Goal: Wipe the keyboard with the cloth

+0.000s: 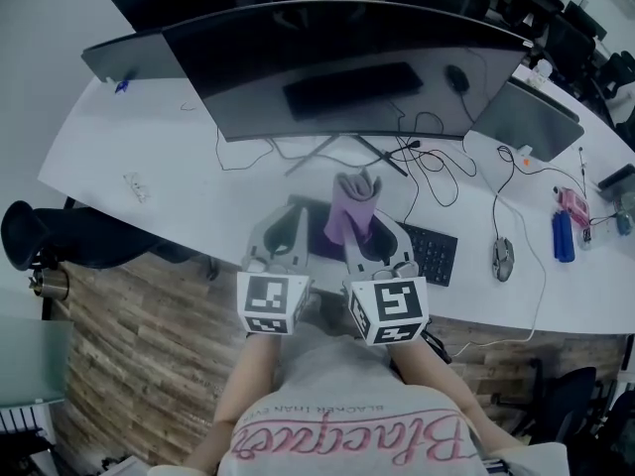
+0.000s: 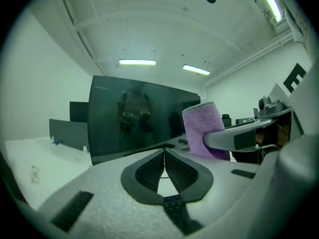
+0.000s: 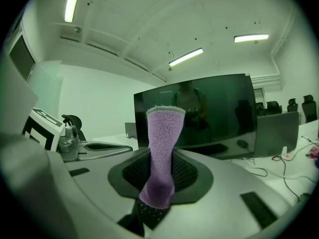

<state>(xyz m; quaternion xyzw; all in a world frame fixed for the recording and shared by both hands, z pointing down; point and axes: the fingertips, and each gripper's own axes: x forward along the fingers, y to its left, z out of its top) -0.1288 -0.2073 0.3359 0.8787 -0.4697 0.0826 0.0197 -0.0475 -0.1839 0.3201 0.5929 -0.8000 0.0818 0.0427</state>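
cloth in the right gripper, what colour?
The cloth is purple; it shows best in the right gripper view.

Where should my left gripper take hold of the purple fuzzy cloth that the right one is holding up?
Pinch the free upper end of the purple fuzzy cloth, coming from its left. It stands upright above the right gripper, which is shut on its lower part, so the top is clear. The left gripper is shut and empty, so open it first.

The keyboard (image 1: 434, 252) is mostly hidden under the cloth (image 1: 349, 201), left claw (image 1: 294, 214) and right claw (image 1: 365, 228).
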